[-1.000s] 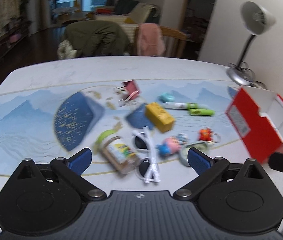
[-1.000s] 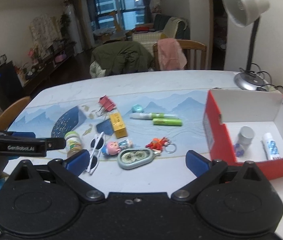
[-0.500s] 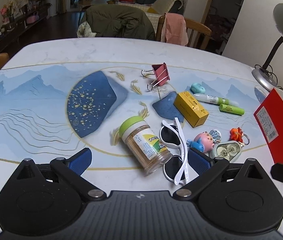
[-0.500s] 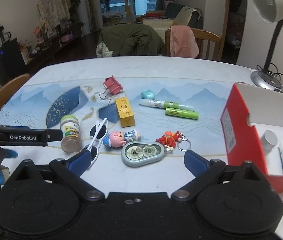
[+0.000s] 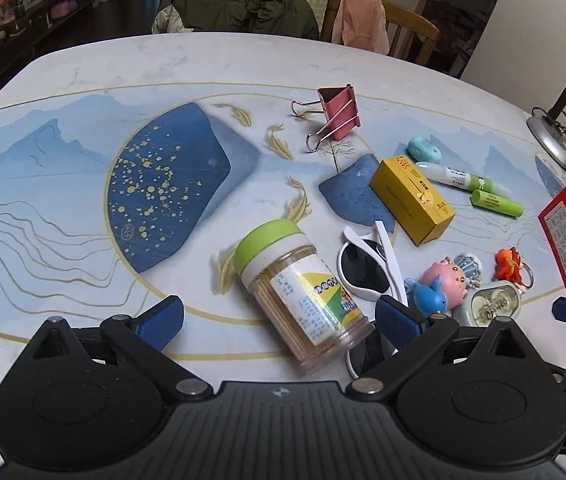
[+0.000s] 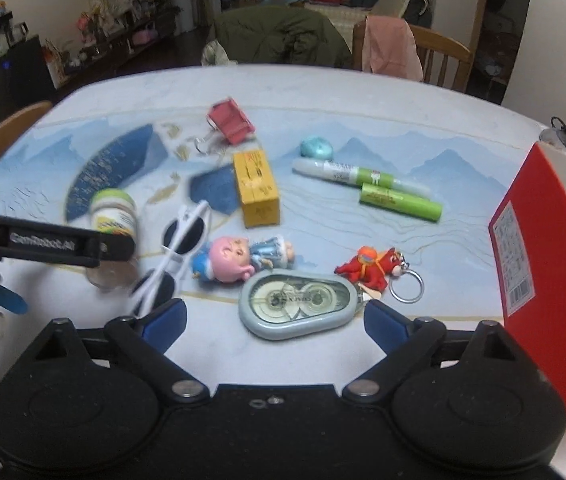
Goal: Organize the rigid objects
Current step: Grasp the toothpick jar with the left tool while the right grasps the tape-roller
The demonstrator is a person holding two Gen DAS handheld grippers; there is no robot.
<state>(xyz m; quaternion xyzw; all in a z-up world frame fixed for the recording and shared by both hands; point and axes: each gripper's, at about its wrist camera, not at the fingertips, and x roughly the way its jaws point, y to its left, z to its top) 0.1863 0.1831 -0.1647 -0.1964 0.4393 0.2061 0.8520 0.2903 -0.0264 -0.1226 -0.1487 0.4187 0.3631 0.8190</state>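
My left gripper (image 5: 279, 318) is open, its blue fingertips either side of a toothpick jar with a green lid (image 5: 303, 292) lying on the table. White sunglasses (image 5: 375, 264) lie beside it. My right gripper (image 6: 273, 322) is open just above a grey correction tape (image 6: 299, 306). A pink-headed doll (image 6: 239, 258), a red keychain figure (image 6: 371, 268), a yellow box (image 6: 257, 188), a glue pen (image 6: 359, 178), a green tube (image 6: 401, 202), a teal eraser (image 6: 315, 148) and a pink binder clip (image 6: 231, 120) lie scattered. The red box (image 6: 531, 256) stands at right.
The white table (image 5: 203, 60) has a blue mountain-print mat. A desk lamp (image 5: 555, 132) stands at the far right behind the red box. Chairs with a green jacket (image 5: 243, 4) and pink cloth (image 5: 363, 20) stand behind the far edge.
Both grippers have moved down and forward toward the objects. The left has closed in around the toothpick jar, the right over the correction tape. Both stay open.
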